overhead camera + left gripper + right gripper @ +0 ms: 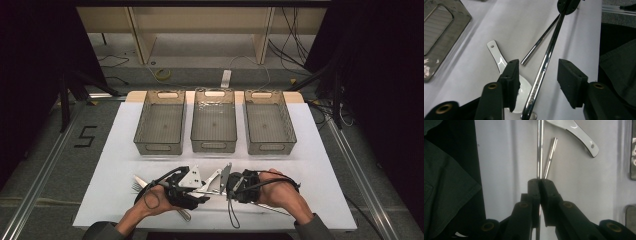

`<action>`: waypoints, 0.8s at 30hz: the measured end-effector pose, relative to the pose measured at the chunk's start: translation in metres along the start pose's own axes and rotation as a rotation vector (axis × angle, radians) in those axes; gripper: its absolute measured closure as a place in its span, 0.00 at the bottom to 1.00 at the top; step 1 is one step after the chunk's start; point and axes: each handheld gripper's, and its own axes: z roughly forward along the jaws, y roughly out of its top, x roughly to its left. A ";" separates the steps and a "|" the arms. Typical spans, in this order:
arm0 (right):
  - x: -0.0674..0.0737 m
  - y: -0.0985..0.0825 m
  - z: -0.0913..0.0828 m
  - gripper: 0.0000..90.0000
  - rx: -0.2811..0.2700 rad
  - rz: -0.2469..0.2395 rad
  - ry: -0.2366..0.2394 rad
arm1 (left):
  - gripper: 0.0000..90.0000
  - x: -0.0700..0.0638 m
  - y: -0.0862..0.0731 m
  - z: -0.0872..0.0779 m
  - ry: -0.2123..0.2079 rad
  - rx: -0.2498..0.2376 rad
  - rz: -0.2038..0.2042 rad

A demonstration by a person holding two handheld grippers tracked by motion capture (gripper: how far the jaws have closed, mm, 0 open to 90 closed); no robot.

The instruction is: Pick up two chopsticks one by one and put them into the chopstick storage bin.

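R gripper (539, 185) clamps steel rod (539, 150); L gripper (537, 75) jaws apart astride it, pads not touching; white spoon (499, 58) beneath.

— Counted on the table?
— Three grey bins (160, 129) across the upper middle. One fork (137, 185) at lower left.
— Closer up?
— One white spoon (499, 58), two metal rods (544, 67), centre frame.
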 end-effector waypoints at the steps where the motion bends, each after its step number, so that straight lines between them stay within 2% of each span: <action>1: 0.000 0.000 0.001 0.96 -0.008 0.001 -0.004 | 0.60 0.000 0.000 0.000 -0.003 0.004 0.006; 3: 0.001 0.000 0.000 0.96 0.007 0.001 0.004 | 0.64 0.000 -0.001 0.001 -0.012 0.010 0.003; 8: 0.002 0.000 0.001 0.96 -0.009 -0.009 -0.005 | 0.71 -0.001 -0.001 0.001 -0.022 0.016 0.002; 9: 0.003 0.000 0.001 0.96 -0.008 -0.005 -0.002 | 0.72 -0.001 0.000 0.001 -0.025 0.023 0.006; 10: 0.002 0.000 0.002 0.96 -0.016 -0.025 -0.003 | 0.73 -0.001 -0.001 0.002 -0.026 0.028 0.008; 11: 0.004 0.000 0.002 0.96 -0.011 -0.011 0.002 | 0.74 -0.002 -0.001 0.002 -0.032 0.029 0.009; 14: 0.004 0.000 0.001 0.96 -0.008 -0.024 0.005 | 0.76 -0.003 -0.001 0.003 -0.043 0.040 0.020; 16: 0.005 0.001 0.003 0.96 -0.007 -0.035 0.007 | 0.81 -0.004 -0.001 0.003 -0.045 0.041 0.026; 18: 0.005 0.001 0.002 0.96 0.006 -0.045 0.014 | 0.83 -0.004 -0.001 0.003 -0.062 0.042 0.035; 21: 0.006 0.000 0.004 0.96 -0.016 -0.053 0.011 | 0.86 -0.004 -0.001 0.003 -0.076 0.044 0.041; 24: 0.007 -0.001 0.002 0.95 -0.007 -0.079 0.002 | 0.90 -0.007 -0.001 0.003 -0.112 0.039 0.071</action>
